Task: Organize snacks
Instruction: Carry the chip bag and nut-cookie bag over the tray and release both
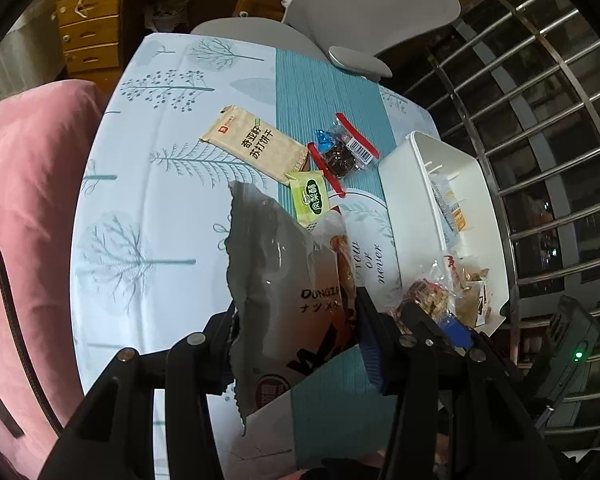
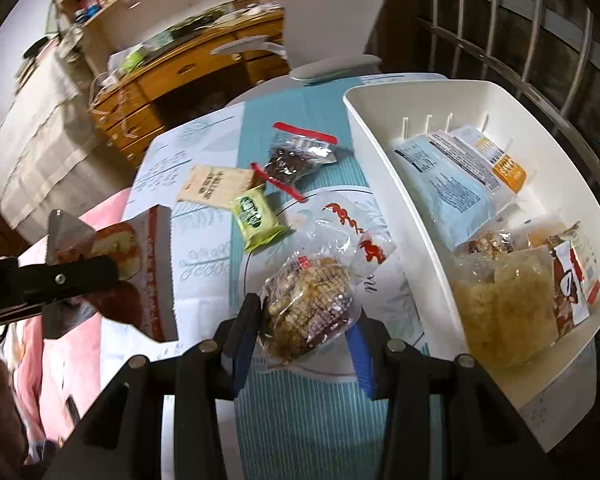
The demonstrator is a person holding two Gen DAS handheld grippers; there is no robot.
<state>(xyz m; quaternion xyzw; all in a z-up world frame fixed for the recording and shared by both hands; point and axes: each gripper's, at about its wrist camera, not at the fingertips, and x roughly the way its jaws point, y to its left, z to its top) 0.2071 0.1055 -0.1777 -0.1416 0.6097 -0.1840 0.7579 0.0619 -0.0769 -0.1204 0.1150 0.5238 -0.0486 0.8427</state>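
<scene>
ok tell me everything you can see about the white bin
The white bin is a rectangular open-top tub, smooth plastic by the look, with thin white pegs standing along its inner wall. It sits on the table's patterned cloth at the right edge, beside the window bars. Inside lie several packets: a pale blue pouch, an orange-labelled one and clear-wrapped pastries. Neither gripper touches it.

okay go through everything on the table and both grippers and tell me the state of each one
left gripper: shut on the grey snack bag, lifted off the table.
right gripper: shut on the clear pastry packet.
white bin: open, partly filled with packets.
soda cracker pack: sealed, flat on table.
green snack packet: sealed, on table.
red-edged clear packet: sealed, on table.
</scene>
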